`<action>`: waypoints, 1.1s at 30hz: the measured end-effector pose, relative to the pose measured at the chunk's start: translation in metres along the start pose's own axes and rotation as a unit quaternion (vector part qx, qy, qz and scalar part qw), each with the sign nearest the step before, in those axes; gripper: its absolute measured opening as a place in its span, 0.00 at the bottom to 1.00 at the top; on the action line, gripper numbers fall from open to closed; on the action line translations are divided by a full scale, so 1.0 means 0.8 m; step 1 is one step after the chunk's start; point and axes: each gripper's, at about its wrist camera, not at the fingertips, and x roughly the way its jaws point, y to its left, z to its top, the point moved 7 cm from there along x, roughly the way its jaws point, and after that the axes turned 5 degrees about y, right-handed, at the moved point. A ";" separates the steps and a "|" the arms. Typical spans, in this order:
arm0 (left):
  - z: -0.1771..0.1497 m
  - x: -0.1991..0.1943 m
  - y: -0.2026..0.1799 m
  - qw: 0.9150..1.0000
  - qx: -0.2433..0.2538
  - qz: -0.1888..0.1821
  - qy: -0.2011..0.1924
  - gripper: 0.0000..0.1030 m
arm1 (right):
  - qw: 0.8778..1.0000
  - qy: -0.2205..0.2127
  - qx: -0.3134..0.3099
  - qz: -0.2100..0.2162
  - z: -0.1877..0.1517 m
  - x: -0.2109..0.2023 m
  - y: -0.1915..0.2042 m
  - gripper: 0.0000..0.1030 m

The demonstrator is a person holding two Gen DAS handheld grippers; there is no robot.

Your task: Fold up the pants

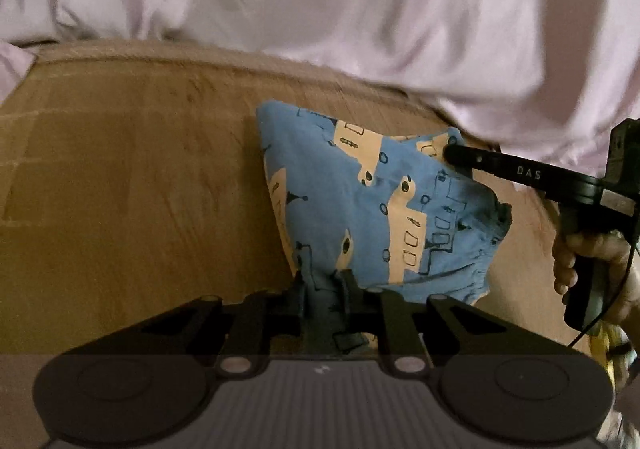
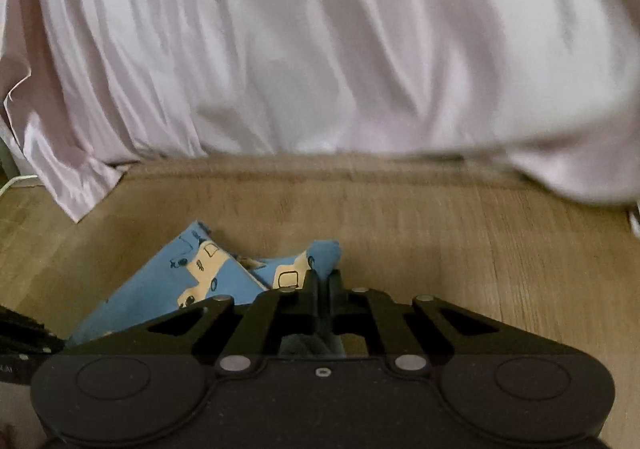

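Note:
Small blue pants (image 1: 372, 209) printed with cream trucks hang bunched over the wooden table. My left gripper (image 1: 325, 281) is shut on their near edge, cloth pinched between its black fingers. From the right side of the left wrist view, my right gripper (image 1: 452, 151) reaches in and pinches the far upper corner of the pants; a hand (image 1: 580, 261) holds its handle. In the right wrist view the pants (image 2: 192, 281) spread to the left, and the right gripper (image 2: 323, 281) is shut on a corner of the cloth.
The wooden table (image 1: 132, 177) carries the work. A pale pink satin cloth (image 2: 320, 41) drapes along the table's far edge and fills the upper half of both views. Bare wood (image 2: 500, 257) lies right of the pants.

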 end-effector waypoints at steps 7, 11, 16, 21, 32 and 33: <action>0.065 0.002 0.047 0.997 -0.065 0.032 -0.031 0.18 | 0.997 0.027 -0.066 0.006 0.098 0.073 0.030 0.04; 0.068 0.026 0.081 0.994 -0.068 0.082 -0.004 0.20 | 0.994 0.069 -0.086 0.001 0.095 0.130 0.041 0.05; 0.065 0.025 0.086 0.993 -0.051 0.103 -0.012 0.52 | 0.994 0.070 -0.082 -0.023 0.076 0.157 0.035 0.13; 0.055 -0.002 0.070 0.991 -0.018 0.126 -0.026 0.70 | 0.998 0.044 -0.052 -0.014 0.072 0.117 0.032 0.46; -0.010 -0.083 0.019 0.984 0.038 0.144 -0.102 1.00 | 0.997 -0.059 -0.036 -0.028 -0.011 -0.060 0.091 0.94; -0.018 -0.087 0.017 0.983 0.040 0.147 -0.104 1.00 | 0.997 -0.067 -0.031 -0.028 -0.022 -0.074 0.094 0.96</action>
